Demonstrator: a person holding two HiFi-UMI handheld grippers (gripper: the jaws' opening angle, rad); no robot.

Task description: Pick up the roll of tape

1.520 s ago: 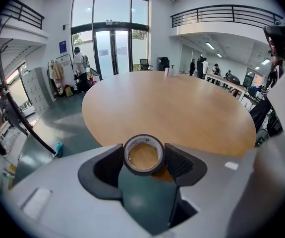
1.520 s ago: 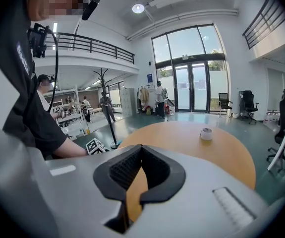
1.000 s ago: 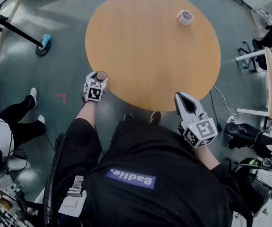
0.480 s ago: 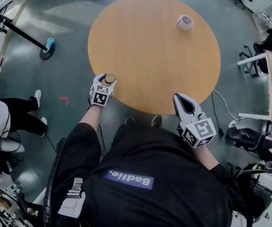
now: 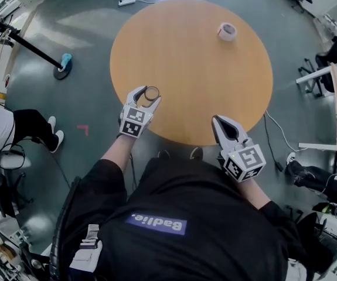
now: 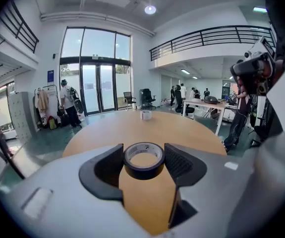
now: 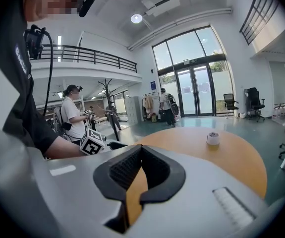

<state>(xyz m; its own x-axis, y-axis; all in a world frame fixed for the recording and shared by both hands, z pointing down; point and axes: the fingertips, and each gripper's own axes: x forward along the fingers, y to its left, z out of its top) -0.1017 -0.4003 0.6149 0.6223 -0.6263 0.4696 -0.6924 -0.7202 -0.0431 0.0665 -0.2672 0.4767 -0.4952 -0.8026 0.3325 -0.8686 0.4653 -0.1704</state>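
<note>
Grey-green floor point(image 5: 86, 51) of a tall hall with glass doors lies all round one round wooden table point(image 5: 191, 69).

Two rolls of tape show. The black roll of tape point(image 6: 143, 170) is a short, wide ring with a matte black outer wall, a pale inner core bearing small print, and an open centre through which the tabletop can be seen. It sits flat between the jaws of the left gripper point(image 5: 146, 95). The ribbed pads press on it from both sides, so the jaws stand wide but pinch the roll. In the head view it hangs over the table's near left edge, clear of the wood. The white roll of tape point(image 5: 227, 31) is smaller in the pictures, pale with a light core. It stands alone on the table near the far right edge, well apart from both grippers.

Two grippers show, each with one marker cube. The right gripper point(image 7: 141, 150) is at the table's near right edge, its jaws pressed together at the tips with nothing between them.
</note>
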